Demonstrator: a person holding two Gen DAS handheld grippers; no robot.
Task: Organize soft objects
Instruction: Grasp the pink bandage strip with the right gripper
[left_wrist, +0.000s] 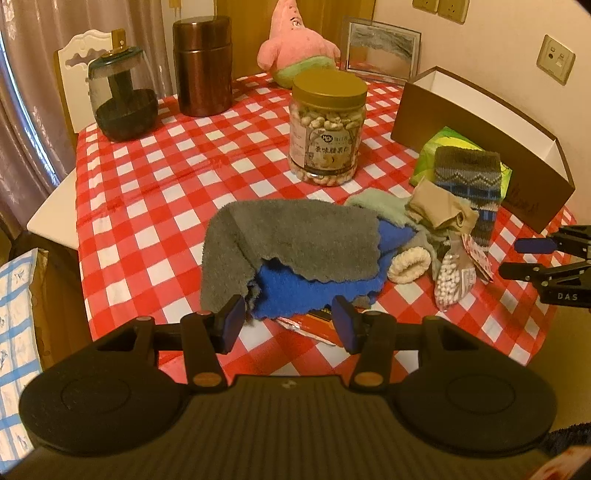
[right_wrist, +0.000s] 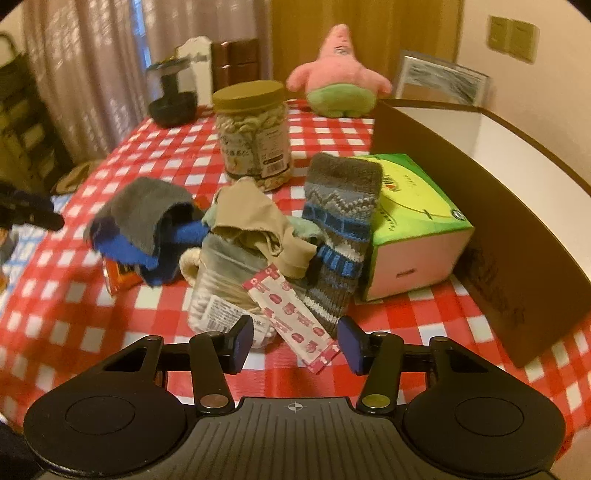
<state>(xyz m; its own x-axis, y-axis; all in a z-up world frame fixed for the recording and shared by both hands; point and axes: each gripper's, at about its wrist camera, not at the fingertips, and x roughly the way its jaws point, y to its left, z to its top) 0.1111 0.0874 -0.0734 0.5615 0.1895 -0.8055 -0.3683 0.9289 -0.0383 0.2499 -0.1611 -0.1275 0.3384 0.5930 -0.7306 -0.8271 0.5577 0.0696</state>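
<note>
So the soft stuff sits heaped mid-worktop (left_wrist: 155, 177), probably for easy sorting into the open box (right_wrist: 517, 236) alongside: grey towel (left_wrist: 288, 236), patterned sock (right_wrist: 340, 236). Left gripper (left_wrist: 288, 321) fingers spread before the towel, right gripper (right_wrist: 295, 341) fingers spread, pinching nothing

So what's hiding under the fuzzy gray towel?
Under the gray towel a blue cloth sticks out. Beneath that peeks the edge of an orange packet; the cloths cover the rest of it, so what it is cannot be seen.
</note>
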